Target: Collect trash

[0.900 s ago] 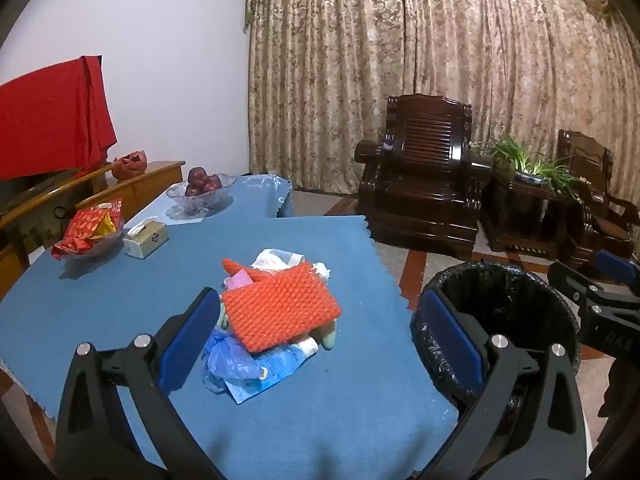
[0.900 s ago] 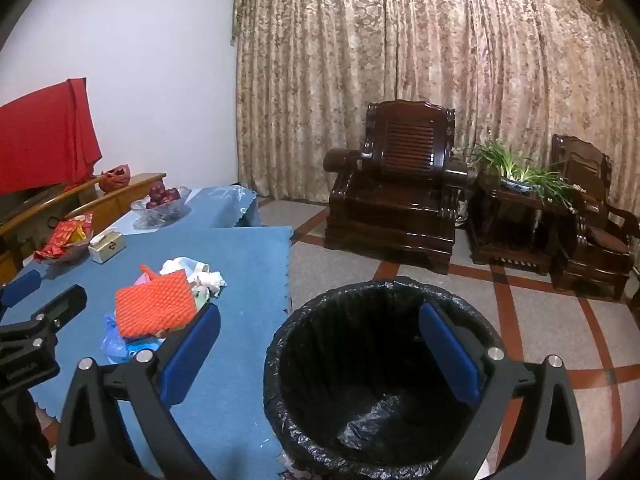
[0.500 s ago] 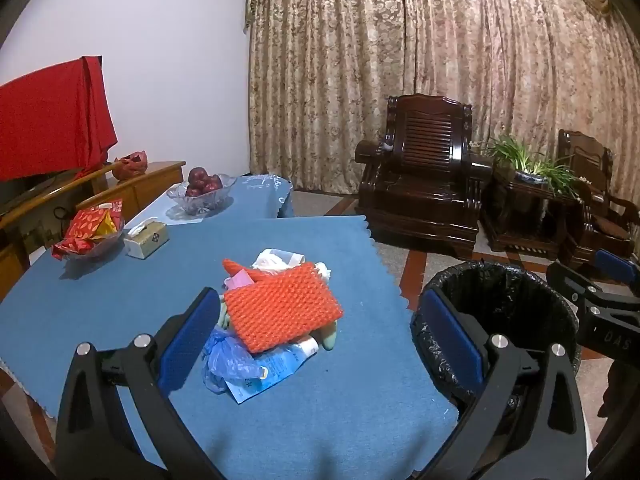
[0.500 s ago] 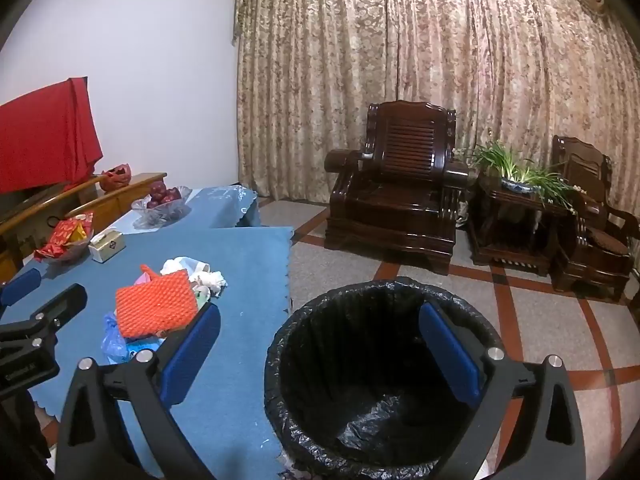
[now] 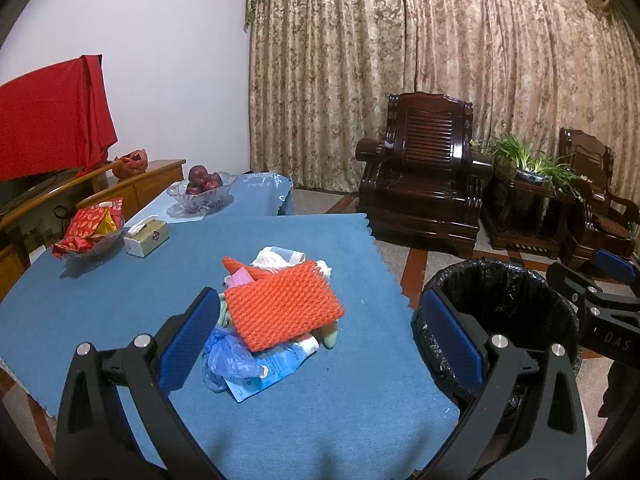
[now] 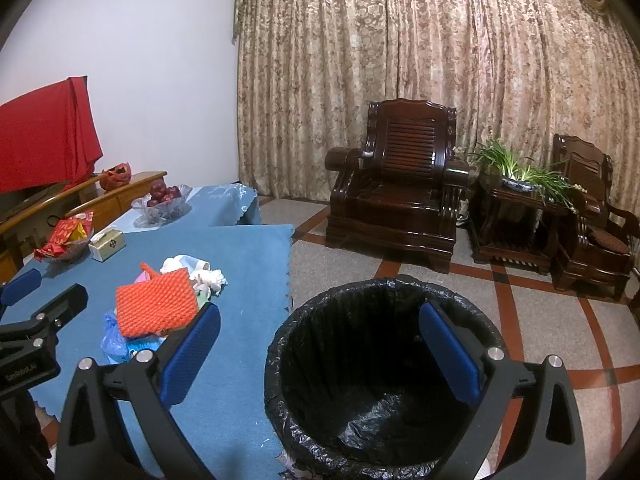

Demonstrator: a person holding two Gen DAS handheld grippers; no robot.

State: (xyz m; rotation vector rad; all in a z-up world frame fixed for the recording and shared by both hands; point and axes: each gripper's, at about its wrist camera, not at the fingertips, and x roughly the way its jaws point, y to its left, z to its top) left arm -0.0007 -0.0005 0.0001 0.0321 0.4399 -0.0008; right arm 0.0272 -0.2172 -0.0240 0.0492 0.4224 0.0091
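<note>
Both tongs, the left gripper (image 5: 324, 344) and the right gripper (image 6: 320, 350), are wide open and hold nothing. The trash pile (image 5: 276, 312) in the middle is loose, so 1 grab could drop bits beside the bin (image 6: 380, 380) at the lower right.

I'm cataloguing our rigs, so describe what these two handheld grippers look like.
Both the left gripper and right gripper are black angular frames with silver bolts and two fingers faced with textured blue pads. Each body carries small pale lettering, only partly legible.
</note>
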